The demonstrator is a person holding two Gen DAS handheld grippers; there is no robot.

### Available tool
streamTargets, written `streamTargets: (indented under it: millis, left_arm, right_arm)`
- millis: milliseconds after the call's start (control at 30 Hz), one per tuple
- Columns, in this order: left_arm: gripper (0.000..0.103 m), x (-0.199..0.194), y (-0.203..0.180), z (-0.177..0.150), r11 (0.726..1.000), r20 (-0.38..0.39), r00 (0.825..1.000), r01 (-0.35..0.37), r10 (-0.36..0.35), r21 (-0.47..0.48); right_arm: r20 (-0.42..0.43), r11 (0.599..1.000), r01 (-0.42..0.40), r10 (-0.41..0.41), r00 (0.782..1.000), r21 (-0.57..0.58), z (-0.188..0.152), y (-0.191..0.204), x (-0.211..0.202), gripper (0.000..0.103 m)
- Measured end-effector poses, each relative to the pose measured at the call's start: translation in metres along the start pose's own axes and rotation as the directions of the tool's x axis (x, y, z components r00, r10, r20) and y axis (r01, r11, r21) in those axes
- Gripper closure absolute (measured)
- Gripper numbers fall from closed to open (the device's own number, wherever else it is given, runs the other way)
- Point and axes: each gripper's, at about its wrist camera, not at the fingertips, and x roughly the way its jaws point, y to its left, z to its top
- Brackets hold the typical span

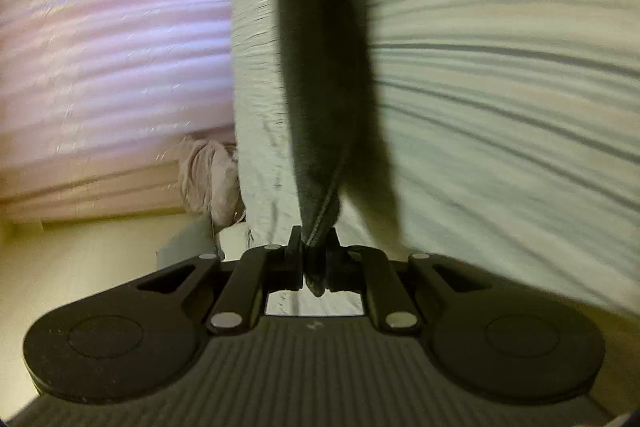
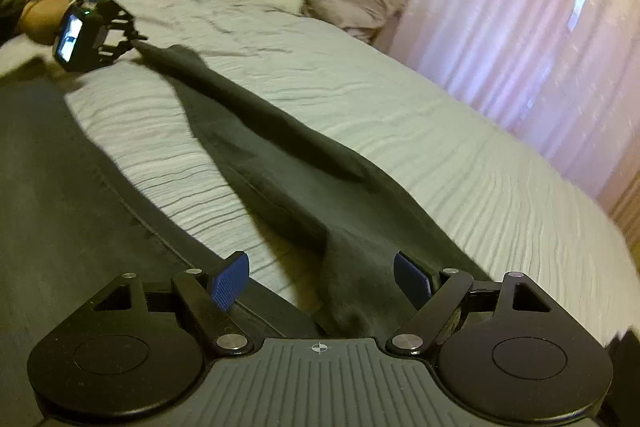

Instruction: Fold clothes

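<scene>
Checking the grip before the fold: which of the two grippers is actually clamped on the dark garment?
The left gripper, pinching the dark garment at its far end. The right gripper is open, blue pads apart over the near end.

Dark garment (image 2: 288, 155) on striped bed (image 2: 400, 115)

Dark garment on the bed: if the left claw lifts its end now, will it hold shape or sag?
Likely floppy: the dark garment lies creased and limp across the bed. It will probably sag from the left claw, shut on one end, while the right claw stays open.

Dark garment (image 2: 304, 163) stretched across bed
</scene>
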Motion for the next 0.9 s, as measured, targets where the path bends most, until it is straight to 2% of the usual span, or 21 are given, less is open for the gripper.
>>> streamTargets:
  millis: [33, 133, 200, 267, 400, 433, 467, 500, 533, 567, 600, 633, 700, 767, 833, 867, 900]
  left_arm:
    - [0.095, 0.004, 0.013, 0.002, 0.999, 0.000, 1.000, -0.024, 0.024, -0.036]
    - [0.095, 0.013, 0.038, 0.009, 0.997, -0.005, 1.000, 0.017, -0.017, -0.077]
    - [0.095, 0.019, 0.053, 0.013, 0.994, -0.007, 0.999, 0.048, -0.049, -0.102]
    - [0.095, 0.018, 0.055, 0.016, 0.996, -0.005, 0.998, 0.055, -0.055, -0.071]
    - [0.095, 0.021, 0.060, 0.011, 0.996, 0.002, 0.999, 0.054, -0.054, -0.073]
    - [0.095, 0.026, 0.061, 0.008, 0.996, 0.002, 0.999, 0.054, -0.054, -0.069]
    - [0.095, 0.031, 0.063, 0.002, 0.997, 0.003, 0.999, 0.047, -0.047, -0.067]
    - [0.095, 0.036, 0.065, -0.005, 0.997, 0.004, 0.999, 0.039, -0.039, -0.065]
    - [0.095, 0.033, 0.065, -0.007, 0.998, 0.007, 1.000, 0.014, -0.014, -0.062]
    - [0.095, 0.036, 0.072, -0.008, 0.997, 0.012, 1.000, -0.021, 0.022, -0.068]
    - [0.095, 0.032, 0.076, -0.012, 0.994, 0.009, 0.998, -0.066, 0.067, -0.091]
    - [0.095, 0.026, 0.080, -0.016, 0.987, 0.004, 0.993, -0.113, 0.115, -0.116]
    - [0.095, 0.026, 0.075, -0.022, 0.981, -0.030, 0.993, -0.117, 0.114, -0.155]
    - [0.095, 0.031, 0.046, -0.025, 0.996, -0.043, 0.999, -0.023, 0.020, -0.080]
    - [0.094, 0.032, 0.011, -0.025, 0.997, -0.056, 0.996, 0.068, -0.066, 0.028]
    - [0.093, 0.031, 0.000, -0.026, 0.995, -0.063, 0.995, 0.084, -0.081, 0.048]
    - [0.093, 0.029, -0.010, -0.027, 0.993, -0.070, 0.993, 0.097, -0.093, 0.065]
  right_arm:
    - [-0.004, 0.999, -0.010, 0.010, 1.000, 0.031, -0.001, -0.003, 0.001, 0.021]
    - [-0.006, 0.997, -0.072, 0.073, 0.997, 0.038, 0.006, -0.001, 0.007, 0.021]
    - [-0.009, 0.993, -0.110, 0.109, 0.994, -0.043, 0.019, 0.013, 0.020, 0.021]
    - [-0.023, 0.982, -0.134, 0.132, 0.991, -0.137, 0.033, 0.028, 0.036, 0.021]
    - [-0.076, 0.928, -0.114, 0.093, 0.993, -0.355, 0.048, 0.057, 0.075, 0.024]
    - [-0.097, 0.906, -0.113, 0.080, 0.992, -0.408, 0.049, 0.063, 0.086, 0.030]
    - [-0.120, 0.879, -0.112, 0.062, 0.991, -0.464, 0.048, 0.069, 0.096, 0.045]
    - [-0.134, 0.849, -0.103, 0.039, 0.990, -0.518, 0.047, 0.075, 0.105, 0.051]
    - [-0.137, 0.826, -0.094, 0.021, 0.990, -0.555, 0.046, 0.079, 0.111, 0.051]
    - [-0.140, 0.803, -0.086, 0.003, 0.990, -0.590, 0.045, 0.082, 0.117, 0.069]
    - [-0.134, 0.794, -0.081, 0.000, 0.991, -0.602, 0.046, 0.081, 0.119, 0.096]
    - [-0.122, 0.828, -0.091, 0.028, 0.992, -0.554, 0.050, 0.075, 0.115, 0.096]
    - [-0.093, 0.885, -0.115, 0.081, 0.992, -0.451, 0.057, 0.062, 0.107, 0.096]
    - [-0.061, 0.927, -0.143, 0.130, 0.990, -0.346, 0.064, 0.049, 0.100, 0.096]
    - [-0.104, 0.931, -0.195, 0.171, 0.980, -0.308, 0.059, 0.047, 0.104, 0.096]
    - [-0.122, 0.932, -0.218, 0.190, 0.974, -0.291, 0.057, 0.046, 0.105, 0.090]
    - [-0.115, 0.928, -0.209, 0.182, 0.977, -0.308, 0.055, 0.048, 0.100, 0.072]
